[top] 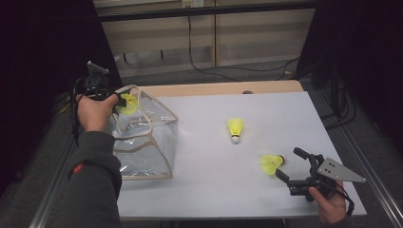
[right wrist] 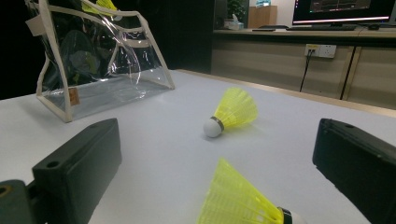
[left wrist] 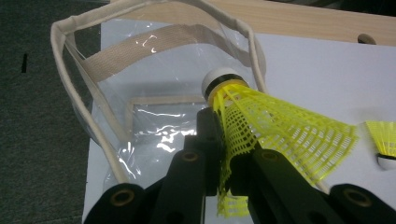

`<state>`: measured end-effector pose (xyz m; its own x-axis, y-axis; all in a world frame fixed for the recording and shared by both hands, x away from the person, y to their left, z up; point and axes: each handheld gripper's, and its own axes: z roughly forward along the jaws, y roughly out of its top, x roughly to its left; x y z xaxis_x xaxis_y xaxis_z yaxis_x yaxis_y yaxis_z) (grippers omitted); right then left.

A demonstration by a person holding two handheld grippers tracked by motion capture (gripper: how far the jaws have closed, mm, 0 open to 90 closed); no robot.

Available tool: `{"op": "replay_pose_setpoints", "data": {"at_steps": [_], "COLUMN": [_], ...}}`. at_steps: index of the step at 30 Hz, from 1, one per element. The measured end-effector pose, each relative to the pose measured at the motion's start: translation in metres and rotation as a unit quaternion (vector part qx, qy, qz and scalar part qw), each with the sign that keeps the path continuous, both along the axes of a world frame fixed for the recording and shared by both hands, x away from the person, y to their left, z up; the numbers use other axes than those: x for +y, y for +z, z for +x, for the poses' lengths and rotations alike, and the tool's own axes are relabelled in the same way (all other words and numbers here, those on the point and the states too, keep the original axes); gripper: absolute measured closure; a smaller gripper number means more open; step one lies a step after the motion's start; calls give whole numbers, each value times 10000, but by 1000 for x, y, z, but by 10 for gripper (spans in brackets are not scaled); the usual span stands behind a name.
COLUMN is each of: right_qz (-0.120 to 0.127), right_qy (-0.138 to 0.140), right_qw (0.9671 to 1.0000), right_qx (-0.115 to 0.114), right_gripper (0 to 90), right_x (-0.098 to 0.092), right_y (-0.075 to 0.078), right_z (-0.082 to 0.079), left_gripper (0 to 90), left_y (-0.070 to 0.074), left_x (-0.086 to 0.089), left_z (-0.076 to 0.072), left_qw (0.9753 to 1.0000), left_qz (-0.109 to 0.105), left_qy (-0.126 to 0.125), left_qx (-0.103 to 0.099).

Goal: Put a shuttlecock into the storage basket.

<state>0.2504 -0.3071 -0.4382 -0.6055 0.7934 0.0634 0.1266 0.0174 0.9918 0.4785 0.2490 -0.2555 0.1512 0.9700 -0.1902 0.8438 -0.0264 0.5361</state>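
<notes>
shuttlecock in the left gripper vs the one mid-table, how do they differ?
The held shuttlecock is clamped by its skirt in the left gripper, raised over the clear bag's open top; the mid-table shuttlecock lies free on the table. The held one's skirt is squashed, the other's is round. Both have yellow mesh skirts and white tips.

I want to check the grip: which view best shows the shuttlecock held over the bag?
The left gripper view: the held shuttlecock shows close up, its skirt pinched in the left gripper. The high view shows it small above the clear bag; the right gripper view catches a distant sliver.
</notes>
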Motion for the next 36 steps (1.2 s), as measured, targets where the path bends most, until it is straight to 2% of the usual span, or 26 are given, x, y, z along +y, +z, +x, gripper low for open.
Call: {"op": "replay_pose_setpoints", "data": {"at_steps": [21, 36], "right_qz": [-2, -5], "right_qy": [5, 0], "right_qw": [10000, 10000], "right_qx": [-8, -5], "right_gripper": [10, 10], "right_x": [0, 0], "right_y": [0, 0], "right_z": [0, 0], "left_gripper": [863, 860], "left_y": [-7, -15], "left_x": [2, 2], "left_z": [3, 6], "left_qw": [9998, 9993], "left_qz": [166, 290], "left_qy": [-22, -25], "left_qx": [71, 222]}}
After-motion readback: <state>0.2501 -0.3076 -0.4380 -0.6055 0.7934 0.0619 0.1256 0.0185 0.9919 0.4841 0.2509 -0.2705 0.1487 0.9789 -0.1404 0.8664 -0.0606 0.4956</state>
